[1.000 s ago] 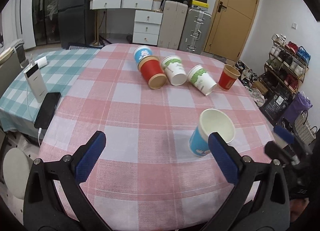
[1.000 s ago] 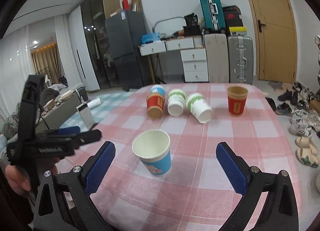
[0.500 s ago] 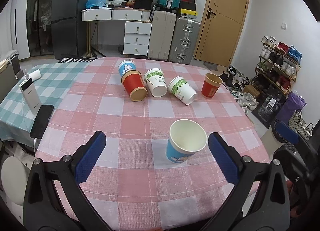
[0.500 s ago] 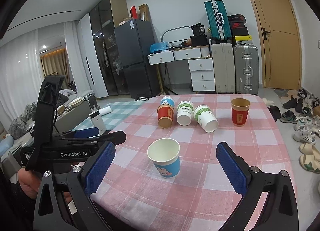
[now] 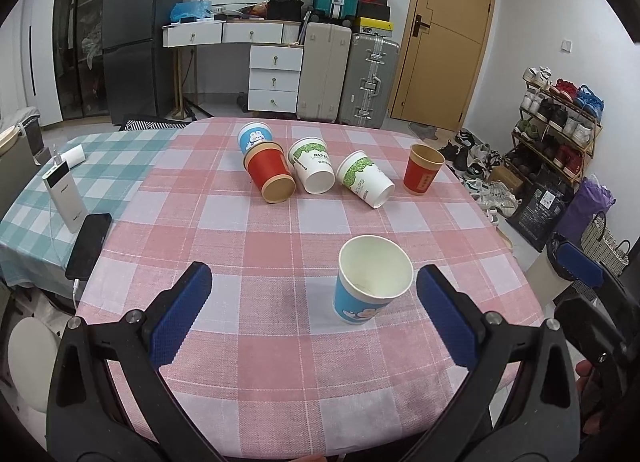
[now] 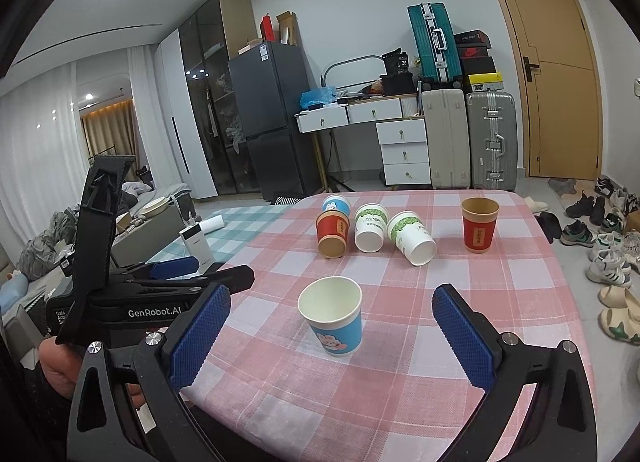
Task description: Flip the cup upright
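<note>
A blue paper cup with a cartoon rabbit point(image 6: 335, 316) stands upright on the pink checked surface point(image 6: 460, 402), near both grippers, untouched. Left gripper point(image 5: 316, 316), marked "GenRobot.AI", and right gripper point(image 6: 330, 338) spread their fingers wide. A white cup with green trim point(image 6: 371, 228) reads "PAPER".

Both the left gripper point(image 5: 314, 316) and right gripper point(image 6: 330, 332) farther back from the blue cup point(image 5: 370, 282).

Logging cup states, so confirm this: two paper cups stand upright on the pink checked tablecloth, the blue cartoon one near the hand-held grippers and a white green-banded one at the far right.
Wrong on one point. The far-right upright cup is red paper, not white; both views show it. The blue cartoon paper cup does stand upright.
</note>
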`<state>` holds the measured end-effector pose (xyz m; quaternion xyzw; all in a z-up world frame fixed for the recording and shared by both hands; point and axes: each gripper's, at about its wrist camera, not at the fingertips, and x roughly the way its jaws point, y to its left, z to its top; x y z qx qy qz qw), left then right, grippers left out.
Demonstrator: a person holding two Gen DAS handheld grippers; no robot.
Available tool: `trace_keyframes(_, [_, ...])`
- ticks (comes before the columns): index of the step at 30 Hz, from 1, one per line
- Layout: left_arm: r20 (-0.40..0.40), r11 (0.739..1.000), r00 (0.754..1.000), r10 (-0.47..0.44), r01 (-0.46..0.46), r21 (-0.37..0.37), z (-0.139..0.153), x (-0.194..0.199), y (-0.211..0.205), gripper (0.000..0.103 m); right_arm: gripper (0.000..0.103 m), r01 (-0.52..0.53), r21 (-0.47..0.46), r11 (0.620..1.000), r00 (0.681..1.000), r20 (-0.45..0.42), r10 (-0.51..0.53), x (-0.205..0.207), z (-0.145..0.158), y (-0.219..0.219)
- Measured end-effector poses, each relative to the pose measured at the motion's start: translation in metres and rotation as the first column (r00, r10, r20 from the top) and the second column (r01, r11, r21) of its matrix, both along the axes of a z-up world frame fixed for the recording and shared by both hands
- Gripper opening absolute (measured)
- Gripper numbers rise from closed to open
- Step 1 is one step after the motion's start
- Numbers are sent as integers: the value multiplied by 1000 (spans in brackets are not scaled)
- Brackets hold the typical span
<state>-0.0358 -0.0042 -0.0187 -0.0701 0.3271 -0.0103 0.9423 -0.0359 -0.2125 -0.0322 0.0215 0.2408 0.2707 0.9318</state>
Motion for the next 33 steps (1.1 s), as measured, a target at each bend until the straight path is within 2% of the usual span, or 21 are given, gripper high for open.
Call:
trace_keyframes(11, [-16,1000,1000,-14,14,-20,-4,2,3,102,103,11,11,1000,1000,-15,-11,2,-2,-2])
trace_keyframes(33, [-4,1000,1000,-22,22,-8,-1,2,0,102,103,11,12,1000,1000,-4,-11,2,-4,-3])
